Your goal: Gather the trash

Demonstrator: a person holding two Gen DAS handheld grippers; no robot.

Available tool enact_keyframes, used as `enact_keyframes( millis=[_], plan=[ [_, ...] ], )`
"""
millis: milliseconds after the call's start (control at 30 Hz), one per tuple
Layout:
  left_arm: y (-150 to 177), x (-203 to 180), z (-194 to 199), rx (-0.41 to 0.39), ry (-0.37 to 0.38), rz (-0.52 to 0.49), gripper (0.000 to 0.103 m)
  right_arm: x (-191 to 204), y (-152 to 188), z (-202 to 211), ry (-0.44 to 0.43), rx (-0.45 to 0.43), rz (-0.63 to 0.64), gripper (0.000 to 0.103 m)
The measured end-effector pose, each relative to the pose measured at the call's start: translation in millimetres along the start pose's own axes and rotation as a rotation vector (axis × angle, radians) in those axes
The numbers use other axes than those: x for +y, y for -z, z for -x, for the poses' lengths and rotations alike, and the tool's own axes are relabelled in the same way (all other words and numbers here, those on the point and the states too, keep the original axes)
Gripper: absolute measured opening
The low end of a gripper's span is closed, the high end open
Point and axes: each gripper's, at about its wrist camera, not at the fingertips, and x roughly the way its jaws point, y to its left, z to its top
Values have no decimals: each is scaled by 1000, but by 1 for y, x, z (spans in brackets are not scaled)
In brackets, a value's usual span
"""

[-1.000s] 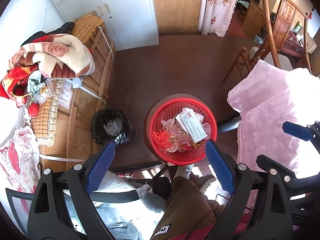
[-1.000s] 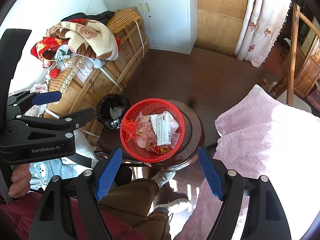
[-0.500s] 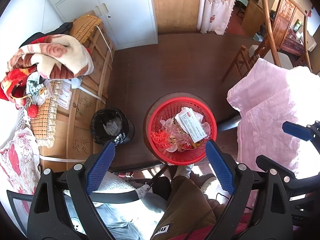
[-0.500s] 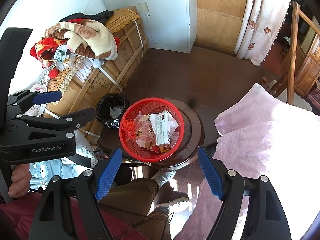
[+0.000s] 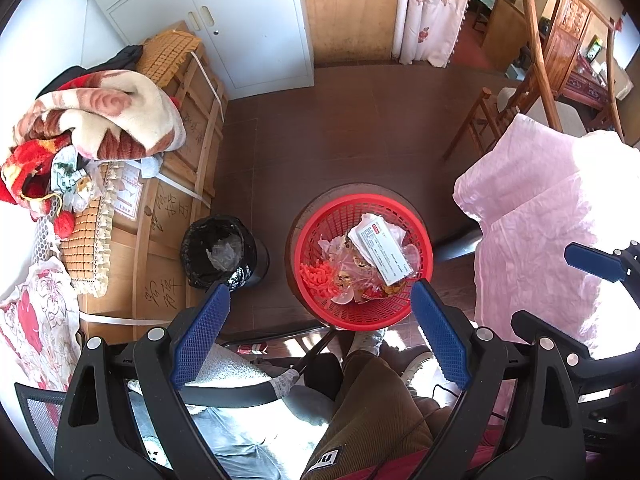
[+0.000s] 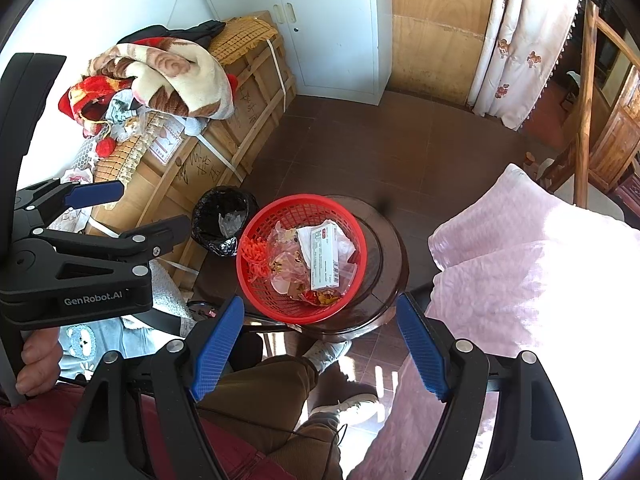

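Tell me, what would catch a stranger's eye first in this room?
Most likely the bright red basket full of wrappers and a white printed packet, standing on a small round dark table in the middle. Just to its left on the floor stands a bin lined with a black bag. At the bottom of each view a hand-held gripper with blue pads, left and right, stands open and empty above the person's lap.

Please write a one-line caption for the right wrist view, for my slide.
Open right tool poised above a red basket of trash on a round table, beside a black-lined bin.
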Motion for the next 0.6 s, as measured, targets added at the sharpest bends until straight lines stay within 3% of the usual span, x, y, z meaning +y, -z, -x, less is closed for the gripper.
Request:
enact_keyframes(
  millis=[600],
  plan=[
    [-2, -3, -5, 9, 1, -12, 89, -2, 0, -1, -1, 3, -3, 77]
  ],
)
